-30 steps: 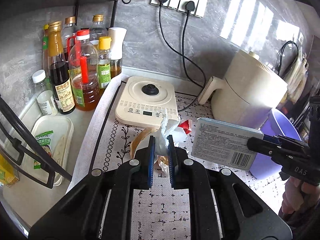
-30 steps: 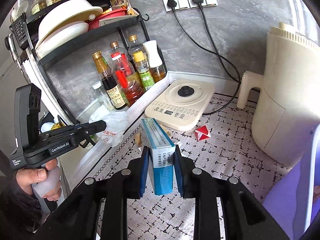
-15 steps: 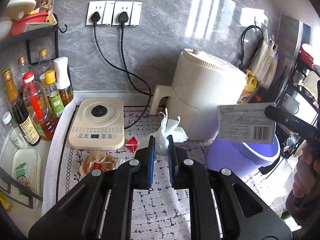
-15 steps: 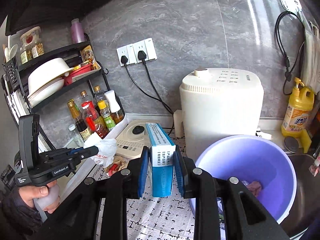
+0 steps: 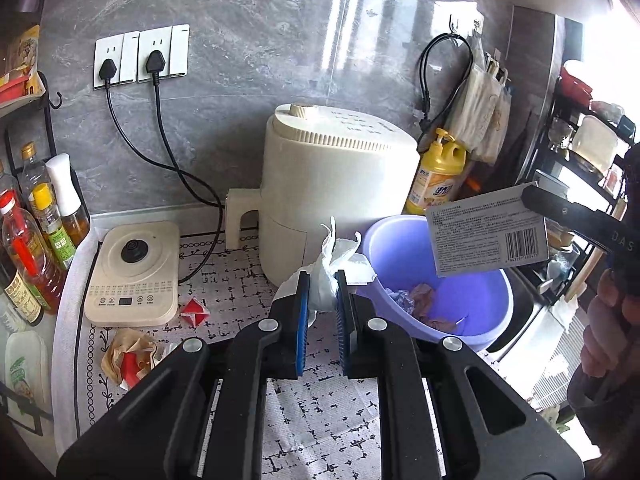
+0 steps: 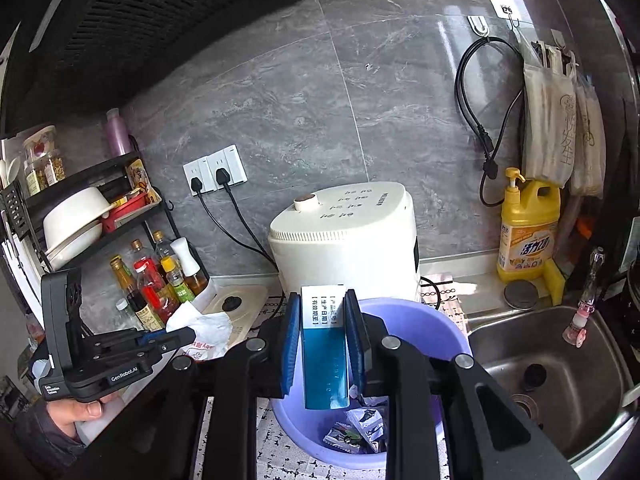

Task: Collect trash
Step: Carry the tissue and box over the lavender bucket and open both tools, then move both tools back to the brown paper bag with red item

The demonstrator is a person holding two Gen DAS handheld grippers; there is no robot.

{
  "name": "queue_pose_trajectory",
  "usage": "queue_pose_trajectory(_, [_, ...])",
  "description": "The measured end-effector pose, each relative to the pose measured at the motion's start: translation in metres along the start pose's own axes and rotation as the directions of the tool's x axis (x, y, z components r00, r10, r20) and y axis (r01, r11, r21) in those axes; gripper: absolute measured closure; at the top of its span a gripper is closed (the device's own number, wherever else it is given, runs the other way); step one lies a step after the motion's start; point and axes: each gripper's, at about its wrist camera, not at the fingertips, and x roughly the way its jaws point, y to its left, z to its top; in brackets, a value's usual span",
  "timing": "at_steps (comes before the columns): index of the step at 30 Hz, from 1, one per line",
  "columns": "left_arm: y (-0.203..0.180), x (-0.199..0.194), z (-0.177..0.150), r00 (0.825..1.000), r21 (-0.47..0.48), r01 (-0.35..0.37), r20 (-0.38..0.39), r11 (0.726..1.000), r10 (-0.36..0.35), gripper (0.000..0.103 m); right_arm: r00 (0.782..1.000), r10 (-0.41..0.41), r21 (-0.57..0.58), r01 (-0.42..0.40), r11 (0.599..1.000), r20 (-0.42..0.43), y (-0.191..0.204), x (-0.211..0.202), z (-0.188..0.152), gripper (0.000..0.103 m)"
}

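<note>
**Both grippers loaded at the purple basin**

The left gripper (image 5: 320,292) is clamped on a crumpled white tissue (image 5: 338,264), which sticks up from between its blue pads, just beside the near left rim of the purple basin (image 5: 480,332). The right gripper (image 6: 323,316) is closed on a blue-and-white carton (image 6: 324,360), held upright directly above the basin's open mouth; in the left wrist view the carton's barcode side (image 5: 486,236) hangs over the basin's far right rim. Inside the basin lie crumpled wrappers (image 6: 356,428).

On the patterned mat of the table (image 5: 320,420), a brown paper wad with red scraps (image 5: 128,356) and a small red folded wrapper (image 5: 195,311) lie left of the grippers, near the front edge of a cream induction cooker (image 5: 132,272). Behind the basin stands a cream air fryer (image 5: 340,184), with a yellow detergent bottle (image 6: 526,228) to its right against the grey wall. A steel sink (image 6: 548,376) sits right of the basin. Sauce bottles (image 5: 36,232) stand far left under a black rack.
</note>
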Motion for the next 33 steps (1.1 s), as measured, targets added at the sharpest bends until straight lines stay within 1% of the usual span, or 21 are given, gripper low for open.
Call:
queue_pose_trajectory(1, [-0.002, 0.000, 0.000, 1.000, -0.001, -0.001, 0.002, 1.000, 0.001, 0.090, 1.000, -0.003, 0.012, 0.003, 1.000, -0.009, -0.004, 0.002, -0.001, 0.081])
queue_pose_trajectory(2, [-0.003, -0.001, 0.001, 1.000, -0.002, -0.001, 0.004, 1.000, 0.001, 0.090, 1.000, 0.014, 0.028, -0.013, 1.000, -0.023, -0.008, 0.005, -0.002, 0.078])
queue_pose_trajectory(3, [-0.005, -0.001, 0.003, 1.000, -0.005, -0.001, 0.008, 1.000, 0.001, 0.090, 0.997, 0.058, 0.047, -0.056, 0.997, -0.046, -0.011, 0.010, -0.004, 0.075])
queue_pose_trajectory(4, [-0.006, -0.002, 0.004, 1.000, -0.009, 0.001, 0.010, 1.000, -0.001, 0.090, 0.992, 0.103, 0.067, -0.099, 0.993, -0.067, -0.014, 0.014, -0.006, 0.045])
queue_pose_trajectory(5, [-0.009, -0.002, 0.007, 1.000, -0.012, 0.001, 0.015, 1.000, -0.001, 0.090, 0.992, 0.113, 0.080, -0.108, 0.991, -0.060, -0.016, 0.015, -0.010, 0.021])
queue_pose_trajectory(6, [-0.012, -0.002, 0.009, 1.000, -0.010, 0.002, 0.023, 1.000, -0.002, 0.090, 0.994, 0.096, 0.082, -0.092, 0.992, -0.045, -0.018, 0.014, -0.012, 0.020])
queue_pose_trajectory(8, [-0.021, -0.003, 0.015, 0.999, -0.001, 0.009, 0.041, 1.000, -0.009, 0.090, 0.995, 0.076, 0.089, -0.070, 0.994, -0.068, -0.025, 0.016, -0.015, 0.021])
queue_pose_trajectory(12, [-0.042, -0.002, 0.026, 0.997, 0.019, 0.037, 0.066, 0.999, -0.038, 0.090, 0.996, 0.041, 0.128, -0.032, 0.991, -0.073, -0.051, 0.009, -0.018, 0.022])
queue_pose_trajectory(16, [-0.062, 0.003, 0.034, 0.994, 0.037, 0.074, 0.075, 0.997, -0.077, 0.090, 0.998, 0.001, 0.154, 0.010, 0.988, -0.068, -0.078, -0.004, -0.021, 0.022])
queue_pose_trajectory(20, [-0.083, 0.014, 0.042, 0.990, 0.060, 0.116, 0.073, 0.991, -0.120, 0.090, 0.998, -0.041, 0.170, 0.048, 0.984, -0.049, -0.096, -0.021, -0.023, 0.022])
queue_pose_trajectory(25, [-0.109, 0.037, 0.047, 0.984, 0.096, 0.163, 0.051, 0.982, -0.168, 0.090, 0.994, -0.102, 0.185, 0.106, 0.977, -0.029, -0.118, -0.043, -0.027, 0.022])
queue_pose_trajectory(27, [-0.117, 0.045, 0.049, 0.984, 0.107, 0.164, 0.048, 0.981, -0.170, 0.090, 0.992, -0.128, 0.199, 0.130, 0.971, -0.025, -0.128, -0.052, -0.030, 0.021])
queue_pose_trajectory(30, [-0.120, 0.056, 0.053, 0.983, 0.095, 0.172, 0.049, 0.981, -0.177, 0.090, 0.987, -0.161, 0.219, 0.163, 0.962, -0.025, -0.141, -0.063, -0.035, 0.021])
queue_pose_trajectory(33, [-0.123, 0.067, 0.055, 0.983, 0.098, 0.173, 0.040, 0.980, -0.178, 0.090, 0.984, -0.175, 0.244, 0.177, 0.954, -0.031, -0.150, -0.069, -0.039, 0.021])
